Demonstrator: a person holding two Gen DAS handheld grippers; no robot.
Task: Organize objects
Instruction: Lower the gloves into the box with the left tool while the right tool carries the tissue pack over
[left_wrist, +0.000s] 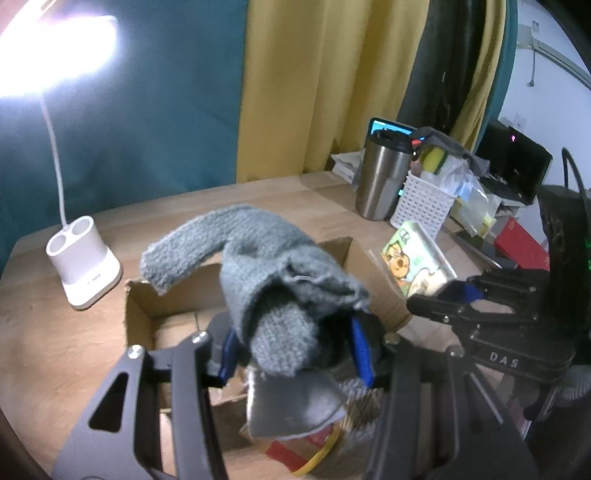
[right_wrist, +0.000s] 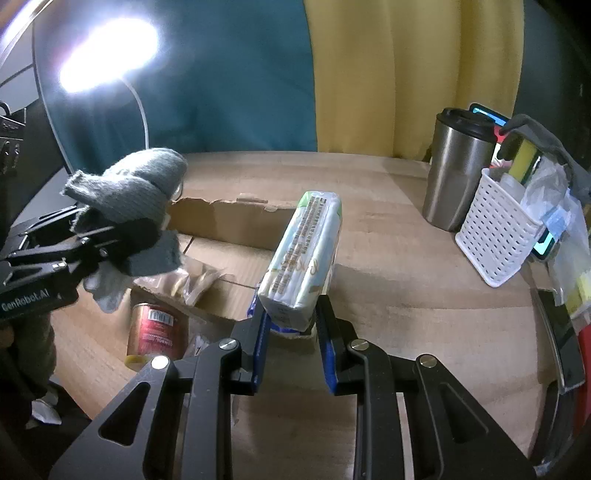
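My left claw (left_wrist: 291, 354) is clamped on a bundle of grey socks (left_wrist: 273, 291), which bulges up and forward from between the blue pads, one knitted toe flopping off to the left. Below and beyond that claw sits the open box (left_wrist: 140, 306) on the tabletop (left_wrist: 55, 343); under the socks I can see a red can (right_wrist: 157, 328) and a clear snack bag (right_wrist: 194, 280) lying in it.

My right claw (right_wrist: 291, 328) is clamped on the near end of a tissue pack (right_wrist: 304, 254), which sticks out ahead and tilts upward, over the box's right flap. From the left view that claw reaches in from the right, the pack's cartoon face turned my way.

Far left of the left claw stands the white lamp (left_wrist: 83, 262), lit. Ahead and right of the right claw stand a steel tumbler (right_wrist: 456, 170) and, just beside it, a white basket (right_wrist: 495, 240) stuffed with odds and ends.
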